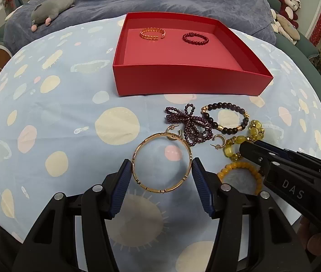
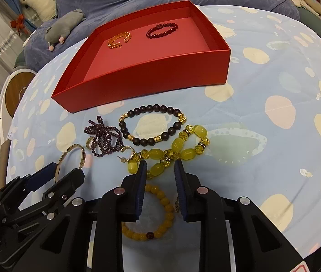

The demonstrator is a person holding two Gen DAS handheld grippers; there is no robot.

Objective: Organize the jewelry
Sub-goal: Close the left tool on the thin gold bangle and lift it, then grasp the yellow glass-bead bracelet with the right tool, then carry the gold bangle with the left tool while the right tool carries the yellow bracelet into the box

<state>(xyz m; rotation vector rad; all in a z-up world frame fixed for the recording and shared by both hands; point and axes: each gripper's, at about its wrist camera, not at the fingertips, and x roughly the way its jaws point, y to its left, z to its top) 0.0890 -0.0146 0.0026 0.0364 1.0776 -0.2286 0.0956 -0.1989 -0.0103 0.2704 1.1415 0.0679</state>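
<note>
- Two bracelets already lie inside the red box (image 1: 189, 83): a gold cuff (image 1: 153, 34) on the left and a dark red bead bracelet (image 1: 195, 38) on the right, well apart from each other.
- Most of the jewelry is not yet put away; it sits in a loose cluster on the blue patterned cloth (image 1: 47, 117), just in front of the box.
- We hold the left claw (image 1: 161, 170) spread wide around a gold bangle (image 1: 161, 162), one finger at each side of the ring, close to it or just touching; we judge it is not yet pinched.
- We hold the right claw (image 2: 161, 170) partly spread and gripping nothing, its tips at the chunky yellow bracelet (image 2: 176, 149), with an orange bead bracelet (image 2: 158, 217) beneath it.
- Also left on the cloth: a dark brown bead bracelet (image 2: 152, 124), a tangled purple bead strand (image 2: 106, 138) and small gold earrings (image 2: 126, 153).
- We judge the task to be at an early stage, with two pieces stored and about seven to go; the bangle looks like the next one.
</note>
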